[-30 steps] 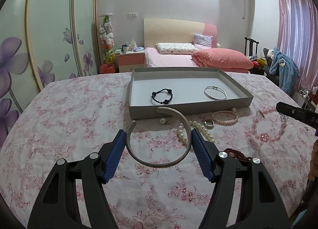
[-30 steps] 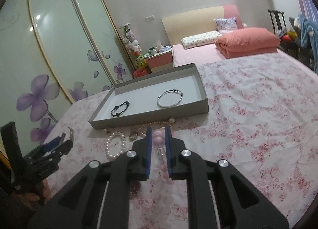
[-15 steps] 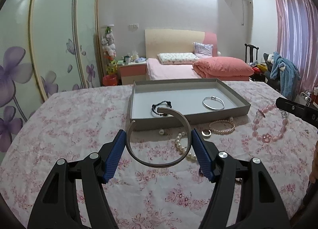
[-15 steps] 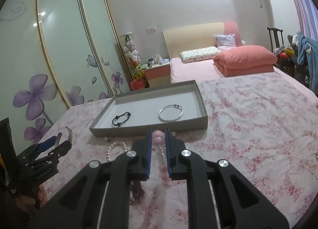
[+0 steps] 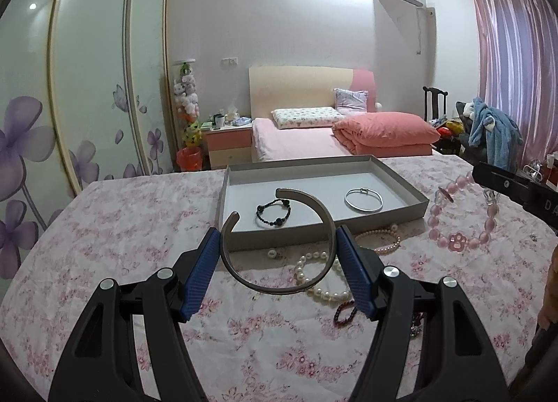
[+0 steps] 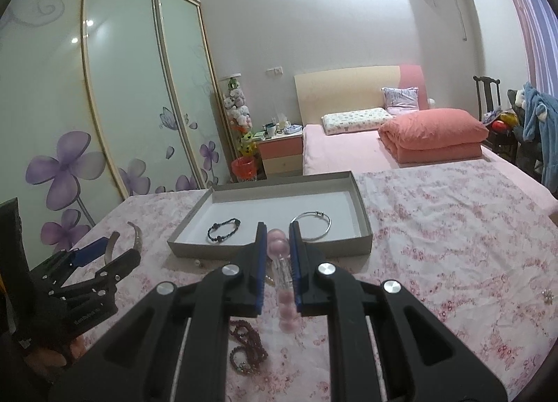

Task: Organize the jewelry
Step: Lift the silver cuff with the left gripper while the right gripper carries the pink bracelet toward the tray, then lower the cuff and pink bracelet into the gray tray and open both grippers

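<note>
Between cuff (image 5: 279, 245) and tray (image 5: 401, 208), pearls (image 5: 321, 276).

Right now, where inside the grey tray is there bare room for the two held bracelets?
The shallow grey cardboard tray has bare floor behind the black beaded bracelet and thin silver bangle, and between them. In front of its near wall, the white pearl strand crowds the cloth.
</note>
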A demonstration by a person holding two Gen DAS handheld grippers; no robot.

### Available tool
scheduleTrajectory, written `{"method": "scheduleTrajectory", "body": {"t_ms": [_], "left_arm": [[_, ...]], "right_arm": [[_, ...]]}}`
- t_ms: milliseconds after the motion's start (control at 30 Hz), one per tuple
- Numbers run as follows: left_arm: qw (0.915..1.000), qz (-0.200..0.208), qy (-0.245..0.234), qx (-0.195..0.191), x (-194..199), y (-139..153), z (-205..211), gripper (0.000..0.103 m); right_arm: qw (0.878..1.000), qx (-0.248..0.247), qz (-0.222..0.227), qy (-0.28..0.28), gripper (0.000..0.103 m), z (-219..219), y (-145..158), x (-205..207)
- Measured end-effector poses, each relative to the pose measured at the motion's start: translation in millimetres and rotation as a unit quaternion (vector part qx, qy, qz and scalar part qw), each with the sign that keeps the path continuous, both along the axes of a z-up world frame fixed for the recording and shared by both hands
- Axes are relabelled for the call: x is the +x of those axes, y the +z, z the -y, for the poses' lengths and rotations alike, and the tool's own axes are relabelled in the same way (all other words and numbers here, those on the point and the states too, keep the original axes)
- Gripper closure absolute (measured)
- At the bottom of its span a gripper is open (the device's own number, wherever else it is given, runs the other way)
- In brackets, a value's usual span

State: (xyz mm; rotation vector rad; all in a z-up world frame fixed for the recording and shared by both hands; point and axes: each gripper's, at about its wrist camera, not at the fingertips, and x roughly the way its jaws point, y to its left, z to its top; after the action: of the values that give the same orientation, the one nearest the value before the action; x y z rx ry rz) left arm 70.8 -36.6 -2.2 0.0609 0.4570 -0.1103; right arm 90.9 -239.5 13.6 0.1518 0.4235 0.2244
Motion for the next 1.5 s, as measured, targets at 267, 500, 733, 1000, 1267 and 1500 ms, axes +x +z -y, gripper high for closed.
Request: {"method": "scheduleTrajectory", "body": {"t_ms": [267, 500, 733, 1000, 1267, 1500], "left_arm": [[1.0000, 0.005, 0.001, 0.002, 12.8, 3.2, 5.3, 0.036], [0.9997, 0.021, 0.000, 0.008, 21.0, 9.1, 11.7, 0.036], [0.9994, 0.033, 0.002, 0.011, 36.3, 15.3, 18.0, 0.036], [0.9992, 0.036, 0.011, 0.012, 67.1, 14.4, 22.4, 0.036], [0.9997, 0.016, 0.013, 0.014, 110.3, -0.5, 28.5, 0.036], [0.9996, -0.018, 0.012, 0.018, 140.3, -20.8, 36.7, 0.036]], "right_arm": [[1.000, -0.007, 0.013, 0.000, 0.090, -5.5, 9.5, 6.7], [0.999, -0.014, 0.040, -0.010, 0.090, -9.3, 25.8, 11.2], [0.999, -0.018, 0.048, -0.015, 0.090, -12.4, 35.1, 32.4], [0.999, -0.014, 0.036, -0.023, 0.090, -15.1, 32.0, 76.4], [1.000, -0.014, -0.001, -0.023, 0.090, -23.9, 13.5, 132.9], [0.998, 0.004, -0.060, -0.023, 0.090, -22.6, -23.0, 181.5]]}}
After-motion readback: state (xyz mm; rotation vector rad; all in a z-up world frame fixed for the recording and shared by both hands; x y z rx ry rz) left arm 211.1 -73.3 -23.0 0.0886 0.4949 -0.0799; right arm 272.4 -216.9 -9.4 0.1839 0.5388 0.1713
